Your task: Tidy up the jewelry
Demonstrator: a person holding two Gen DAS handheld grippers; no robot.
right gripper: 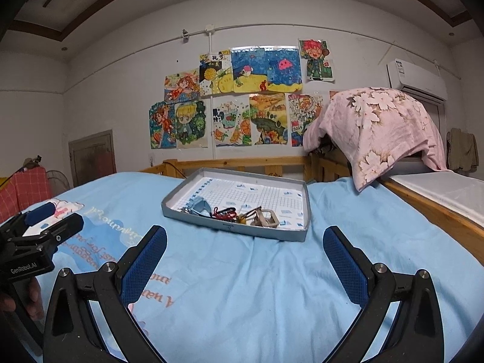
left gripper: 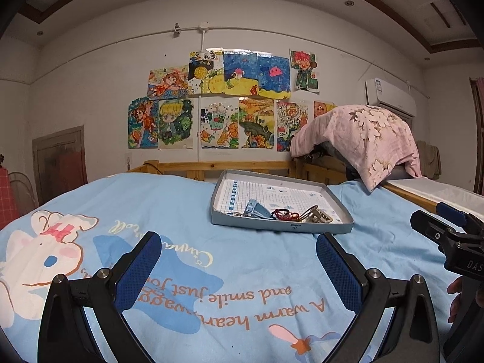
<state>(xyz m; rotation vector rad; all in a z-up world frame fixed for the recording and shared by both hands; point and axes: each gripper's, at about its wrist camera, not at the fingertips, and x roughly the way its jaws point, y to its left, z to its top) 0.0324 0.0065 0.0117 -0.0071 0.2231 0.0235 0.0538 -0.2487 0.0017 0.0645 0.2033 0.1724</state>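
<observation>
A shallow grey tray (left gripper: pixel 281 227) (right gripper: pixel 233 230) lies on the blue bedspread ahead of both grippers. Along its near edge lie a blue hair clip (left gripper: pixel 257 208) (right gripper: pixel 199 205), a red and black cord bracelet (left gripper: pixel 286 214) (right gripper: pixel 224 212) and a beige buckle-like piece (left gripper: pixel 317 216) (right gripper: pixel 266 218). My left gripper (left gripper: pixel 239 260) is open and empty, a short way before the tray. My right gripper (right gripper: pixel 245 254) is open and empty, just before the tray's near edge. Each gripper shows at the side of the other's view (left gripper: pixel 447 230) (right gripper: pixel 39 227).
The blue bedspread (left gripper: pixel 181 211) (right gripper: pixel 363 227) with a cartoon print covers the bed. A wooden rail (left gripper: pixel 242 168) (right gripper: pixel 242 163) runs behind the tray. A pink floral cloth (left gripper: pixel 369 133) (right gripper: pixel 384 124) drapes over something at the back right. Drawings hang on the far wall.
</observation>
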